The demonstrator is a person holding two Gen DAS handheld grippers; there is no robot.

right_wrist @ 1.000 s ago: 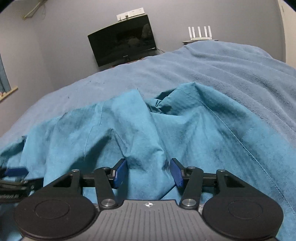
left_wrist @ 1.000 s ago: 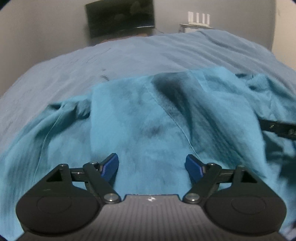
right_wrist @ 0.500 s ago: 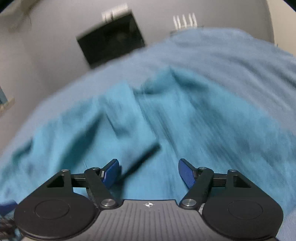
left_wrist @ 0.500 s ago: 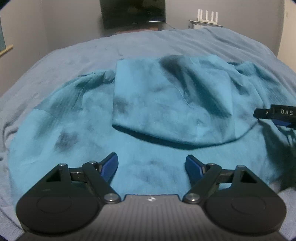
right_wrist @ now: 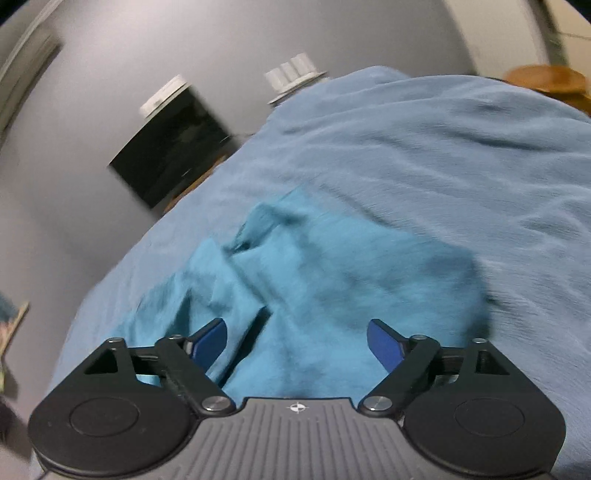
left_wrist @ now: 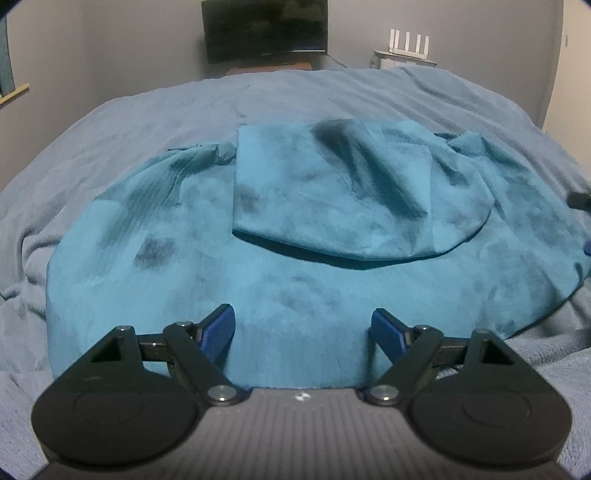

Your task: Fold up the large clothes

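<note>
My left tongs [left_wrist: 301,326] stand wide, right tongs [right_wrist: 295,341] are opening, both empty; I should grasp the crumpled teal cotton garment [left_wrist: 295,258] by its edge, evenly.

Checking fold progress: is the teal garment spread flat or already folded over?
Partly folded: the teal garment has one flap doubled over its middle, shadow under its edge.

Left wrist view: looks forward and down past the left gripper [left_wrist: 301,326], level, close above the teal garment [left_wrist: 280,236] on the blue bedcover [left_wrist: 155,122]. Right wrist view: same forward-down aim past the right gripper [right_wrist: 295,341], rolled and blurred. Shared: garment, bedcover, dark screen [left_wrist: 266,27] on the far wall.
</note>
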